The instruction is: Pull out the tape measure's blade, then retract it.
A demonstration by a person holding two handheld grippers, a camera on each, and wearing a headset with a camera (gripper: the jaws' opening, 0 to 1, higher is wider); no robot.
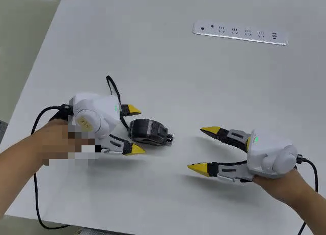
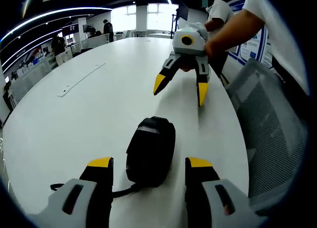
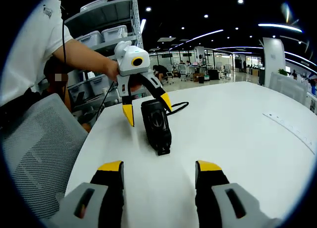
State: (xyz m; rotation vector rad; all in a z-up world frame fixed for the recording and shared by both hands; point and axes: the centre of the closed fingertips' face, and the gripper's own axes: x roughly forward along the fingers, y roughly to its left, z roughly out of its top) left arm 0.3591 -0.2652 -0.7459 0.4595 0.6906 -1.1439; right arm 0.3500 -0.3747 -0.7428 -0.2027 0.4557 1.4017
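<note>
Right gripper [image 1: 202, 148], near right: jaws wide open and empty, yellow tips aimed left at the tape measure and well apart from it.

Table [image 1: 204, 82]: plain white top that carries everything listed; I expect little friction under a small case.

Left gripper [image 1: 135, 130], near left: jaws open, one on each side of the tape measure's case. In the left gripper view I see a gap on both sides, so nothing is gripped yet.

Power strip [image 1: 239, 33], far right: flat on the table, well clear of the work.

Tape measure [image 1: 147, 131], centre, between the left jaws: black case, blade fully wound in, blade mouth facing right.

Blade hook [image 1: 169, 138]: small dark tab at the right end of the case, just above the table.

Handling, as I judge it:
- I close the left jaws squarely across the case first, firmly enough that it cannot skid or turn.
- I bring the right gripper in low and pinch the hook with the very tips.
- I draw straight to the right, in line with the mouth, without twisting.
- For the return I keep hold of the hook and feed it back slowly, so the blade cannot whip.
</note>
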